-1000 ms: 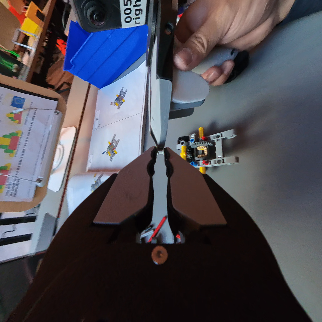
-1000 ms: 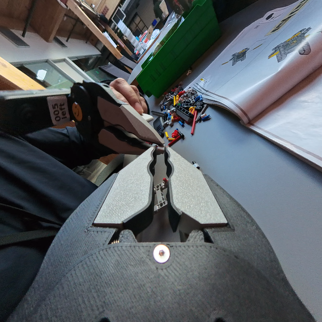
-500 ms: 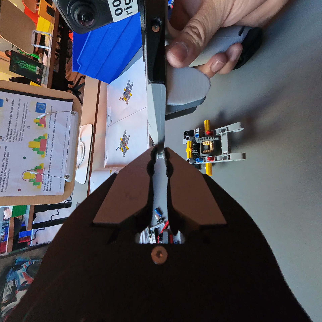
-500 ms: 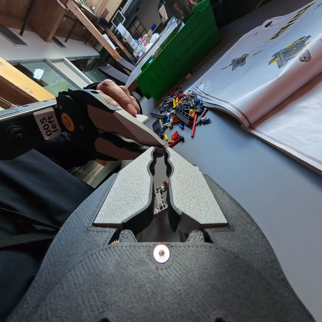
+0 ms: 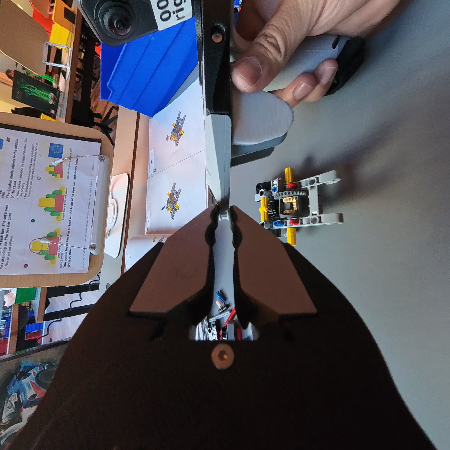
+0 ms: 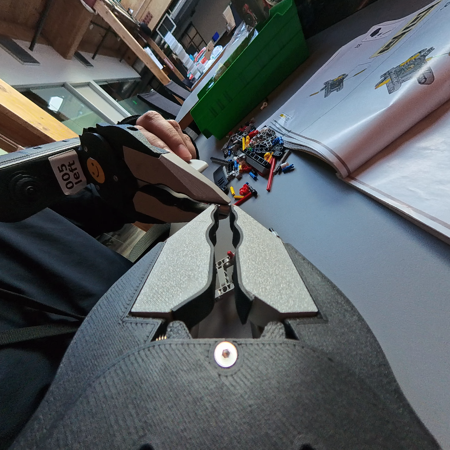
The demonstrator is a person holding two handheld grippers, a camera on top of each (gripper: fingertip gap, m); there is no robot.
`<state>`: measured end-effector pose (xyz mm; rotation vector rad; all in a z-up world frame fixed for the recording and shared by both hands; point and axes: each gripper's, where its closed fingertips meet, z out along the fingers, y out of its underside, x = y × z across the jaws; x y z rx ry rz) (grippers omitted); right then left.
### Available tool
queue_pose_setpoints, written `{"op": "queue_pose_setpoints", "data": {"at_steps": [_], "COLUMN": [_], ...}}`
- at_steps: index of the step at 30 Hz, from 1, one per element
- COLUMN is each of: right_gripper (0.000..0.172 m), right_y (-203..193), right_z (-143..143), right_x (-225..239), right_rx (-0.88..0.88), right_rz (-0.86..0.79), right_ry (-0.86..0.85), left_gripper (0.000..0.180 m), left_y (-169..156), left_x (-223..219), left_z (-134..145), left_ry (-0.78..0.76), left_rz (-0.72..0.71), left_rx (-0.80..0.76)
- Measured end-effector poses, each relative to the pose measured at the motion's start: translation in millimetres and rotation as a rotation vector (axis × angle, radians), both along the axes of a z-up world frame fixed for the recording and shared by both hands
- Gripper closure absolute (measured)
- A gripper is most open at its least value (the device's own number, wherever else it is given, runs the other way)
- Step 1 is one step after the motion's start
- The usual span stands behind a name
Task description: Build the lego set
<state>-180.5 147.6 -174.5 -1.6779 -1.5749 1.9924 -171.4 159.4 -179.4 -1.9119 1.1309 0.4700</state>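
Grey tabletop (image 6: 341, 243) stretched away under both grippers, with an open white instruction booklet (image 6: 389, 109) far ahead and to the right of the right gripper (image 6: 224, 209). Beyond its tips, near the booklet's edge, lay a scattered pile of small red, yellow, blue and black building pieces (image 6: 255, 155). To the right of the left gripper (image 5: 224, 215), near but apart, sat a partly built grey frame with gears and yellow axles (image 5: 299, 204). Smallest of all was a light grey pin-like connector piece (image 5: 224, 215), pinched at the very tips of the left gripper, its long axis running across the pads. The right gripper met it tip to tip at a right angle, nearly closed on the same piece, both equally near.
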Motion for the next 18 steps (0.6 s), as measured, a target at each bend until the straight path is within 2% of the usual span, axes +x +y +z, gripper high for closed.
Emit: {"op": "queue_pose_setpoints", "data": {"at_steps": [7, 9, 12, 15, 18], "right_gripper": [0.165, 0.154, 0.130, 0.100, 0.100], "right_y": [-1.6, 5.4, 2.1, 2.9, -8.7], "right_z": [-4.7, -4.7, -0.7, -30.0, -50.4], "right_x": [1.6, 5.2, 18.6, 24.0, 28.2], "right_rx": [0.051, 0.121, 0.258, 0.501, 0.639], "right_rz": [0.015, 0.004, 0.067, 0.095, 0.169], "right_ry": [-0.012, 0.003, 0.051, -0.034, -0.078], "left_gripper": [0.175, 0.175, 0.175, 0.175, 0.175], "left_y": [-5.4, -10.6, -19.2, -27.9, -35.8], "left_x": [-0.2, -1.5, -2.5, -4.3, -1.6], "left_z": [-6.1, -15.3, -24.2, -32.9, -40.7], "left_ry": [-0.005, -0.069, -0.248, -0.388, -0.468], "left_rz": [-0.014, -0.007, 0.011, 0.027, 0.030], "left_rx": [-0.048, -0.130, -0.262, -0.409, -0.540]}}
